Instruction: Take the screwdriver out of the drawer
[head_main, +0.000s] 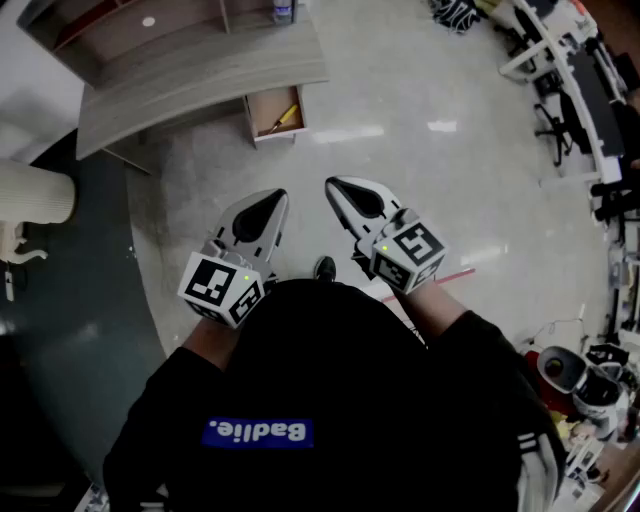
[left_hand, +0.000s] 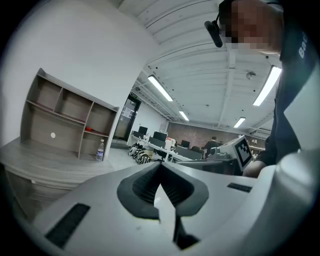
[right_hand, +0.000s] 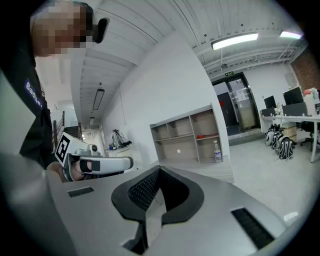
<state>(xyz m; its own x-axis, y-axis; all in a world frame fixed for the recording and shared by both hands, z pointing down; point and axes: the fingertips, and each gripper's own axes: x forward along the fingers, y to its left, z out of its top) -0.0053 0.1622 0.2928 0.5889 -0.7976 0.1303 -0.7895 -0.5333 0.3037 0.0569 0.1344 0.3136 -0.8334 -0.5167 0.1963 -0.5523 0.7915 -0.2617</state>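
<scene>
The left tool (head_main: 279, 197) and right tool (head_main: 333, 184) are both closed tight and empty, hanging side by side over bare, glossy floor (head_main: 440, 210). Well ahead, the yellow-handled screwdriver (head_main: 284, 116) lies in the open boxy drawer (head_main: 276, 136), just under the curved wood-grain desk (head_main: 200, 80) edge.

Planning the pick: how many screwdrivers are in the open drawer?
1: a yellow-handled screwdriver lies at the right side of the open drawer. The drawer's rear is under the desk, so more may be hidden.
</scene>
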